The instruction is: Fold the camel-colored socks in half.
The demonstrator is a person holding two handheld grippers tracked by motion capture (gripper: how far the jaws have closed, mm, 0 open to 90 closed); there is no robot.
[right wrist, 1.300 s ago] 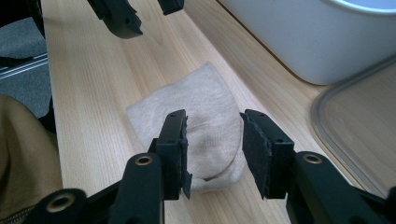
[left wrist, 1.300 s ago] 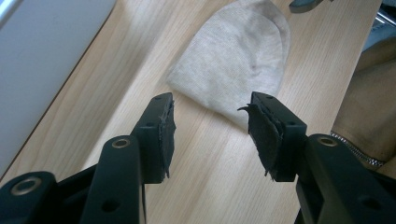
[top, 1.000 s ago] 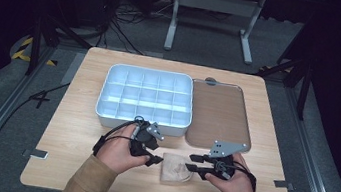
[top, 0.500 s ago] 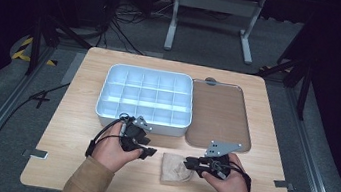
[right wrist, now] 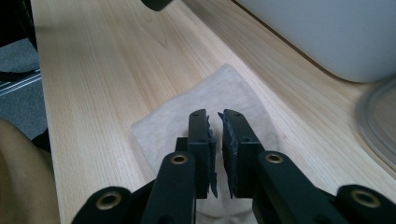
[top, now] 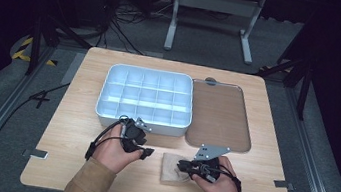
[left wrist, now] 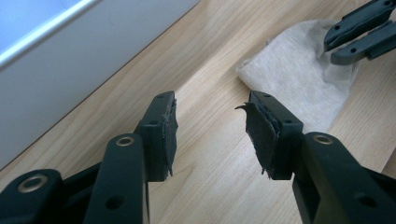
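Bare surface lies open to the left of the left tongs and along the near edge. Just behind both hands, the white compartment tray and the brown lid stand side by side, blocking forward passage.

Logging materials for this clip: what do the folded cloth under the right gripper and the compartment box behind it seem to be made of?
The cloth looks like soft, matte, off-white nonwoven or fine-knit fabric: a fuzzy surface, limp edges, and a folded corner. The compartment box looks like smooth, pale blue-white plastic, though painted metal is possible: thin, even dividers, rounded corners, and a slight sheen.
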